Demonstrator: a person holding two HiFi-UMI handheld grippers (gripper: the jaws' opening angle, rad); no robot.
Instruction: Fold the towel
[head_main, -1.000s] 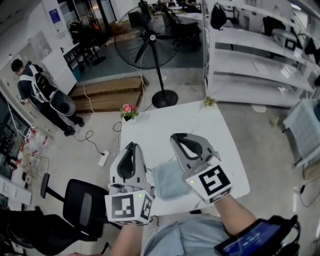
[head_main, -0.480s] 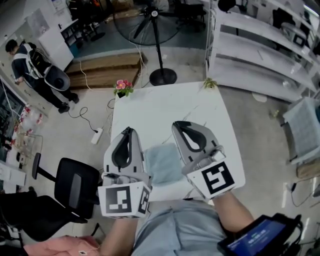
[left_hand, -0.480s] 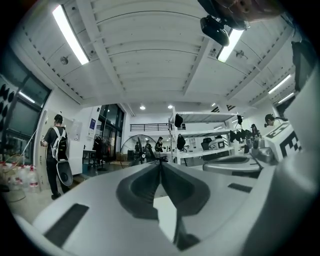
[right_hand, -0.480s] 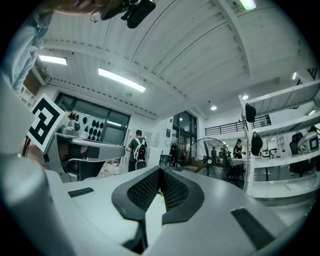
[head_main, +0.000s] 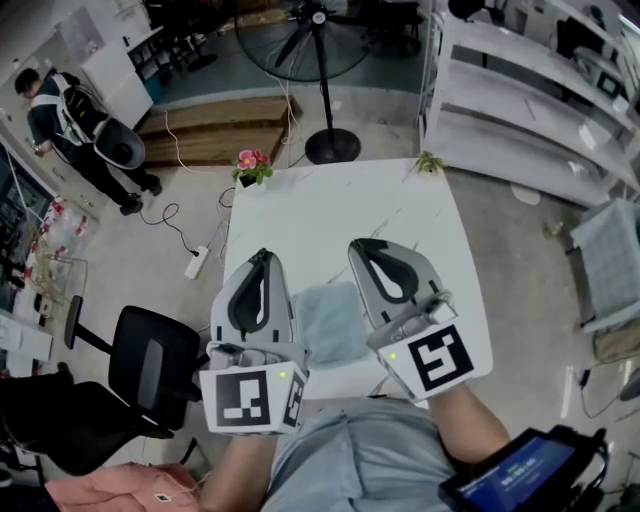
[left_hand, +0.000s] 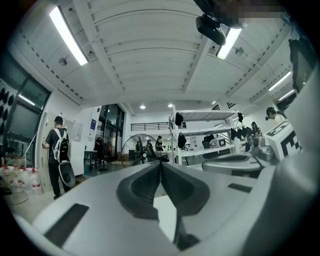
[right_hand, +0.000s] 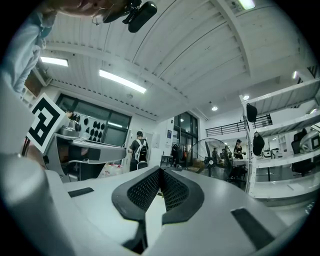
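Note:
A pale blue-grey towel (head_main: 330, 322), folded into a small rectangle, lies on the white table (head_main: 340, 220) near its front edge. In the head view my left gripper (head_main: 262, 259) is held above the table just left of the towel, and my right gripper (head_main: 362, 247) just right of it. Both point level toward the far side of the room. The jaws of each are pressed together with nothing between them, as the left gripper view (left_hand: 161, 164) and the right gripper view (right_hand: 160, 171) also show. Neither gripper touches the towel.
A pot of pink flowers (head_main: 250, 163) stands at the table's far left corner, a small green plant (head_main: 430, 162) at the far right corner. A black office chair (head_main: 140, 375) is at the left, a standing fan (head_main: 322, 70) and white shelving (head_main: 520, 90) beyond. A person (head_main: 75, 125) stands far left.
The head camera has shifted, so the table and both grippers sit slightly differently in view. The grippers and the towel keep the same places relative to each other.

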